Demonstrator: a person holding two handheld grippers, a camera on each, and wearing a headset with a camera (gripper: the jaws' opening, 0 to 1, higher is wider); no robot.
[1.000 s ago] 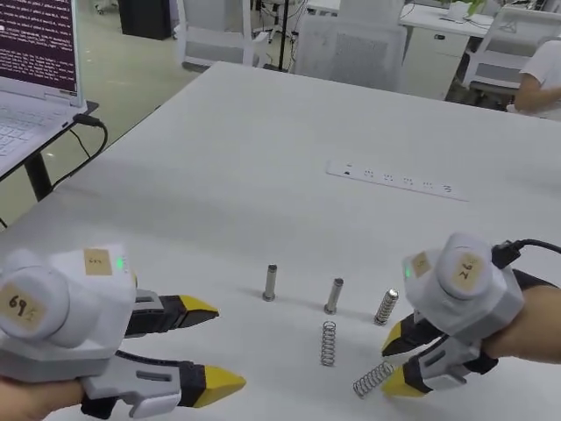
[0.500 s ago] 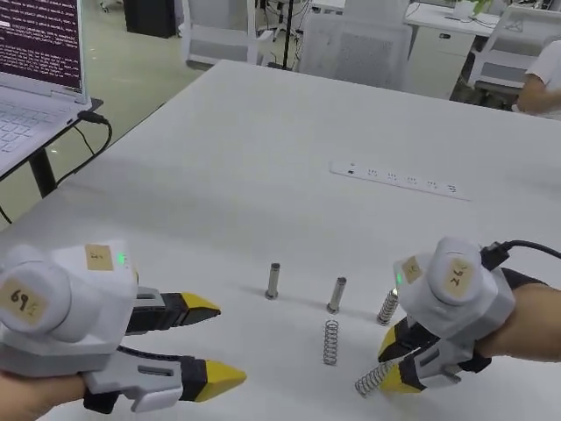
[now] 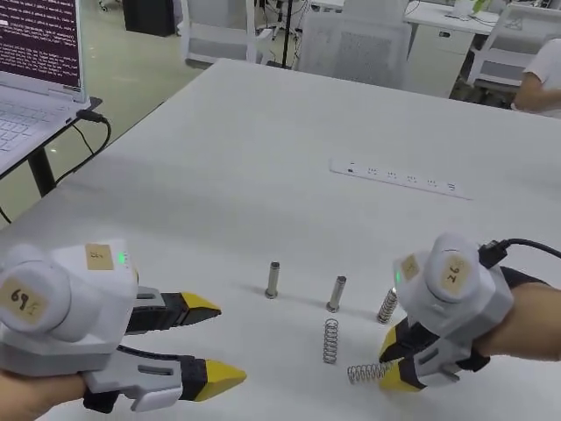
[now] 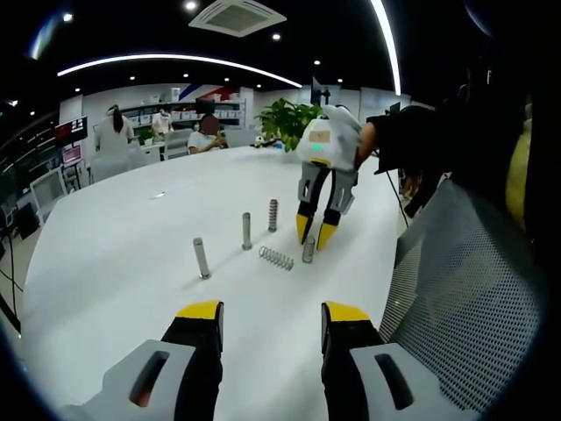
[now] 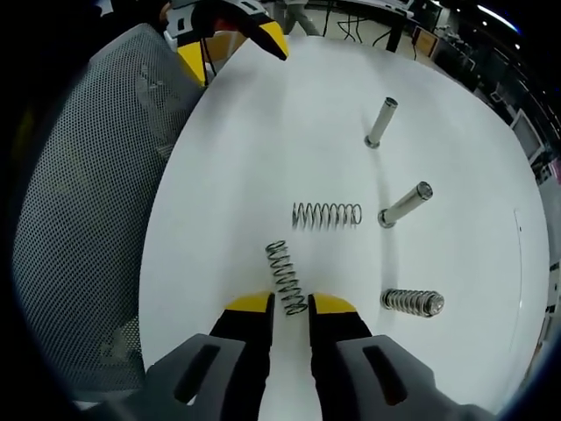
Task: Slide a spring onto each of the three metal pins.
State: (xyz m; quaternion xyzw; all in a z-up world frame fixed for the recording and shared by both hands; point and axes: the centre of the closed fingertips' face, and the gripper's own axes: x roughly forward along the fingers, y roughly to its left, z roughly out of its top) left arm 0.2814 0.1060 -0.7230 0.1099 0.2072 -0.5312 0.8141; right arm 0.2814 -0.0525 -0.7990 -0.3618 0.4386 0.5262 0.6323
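Three metal pins stand in a row on the white table: a bare left pin, a bare middle pin and a right pin with a spring on it. One loose spring lies in front of the middle pin. My right gripper is shut on the end of another spring, which sticks out leftward, close to the table. The right gripper view shows that spring between the narrow jaws. My left gripper hovers open at the near left, holding nothing.
A white power strip lies further back on the table. A laptop with a cable sits on a stand to the left. A mesh chair back is close by the near table edge. A person sits at the far right.
My right gripper has taken hold of the near spring and turned it from slanted to nearly level, pointing left. The left gripper has stayed put.
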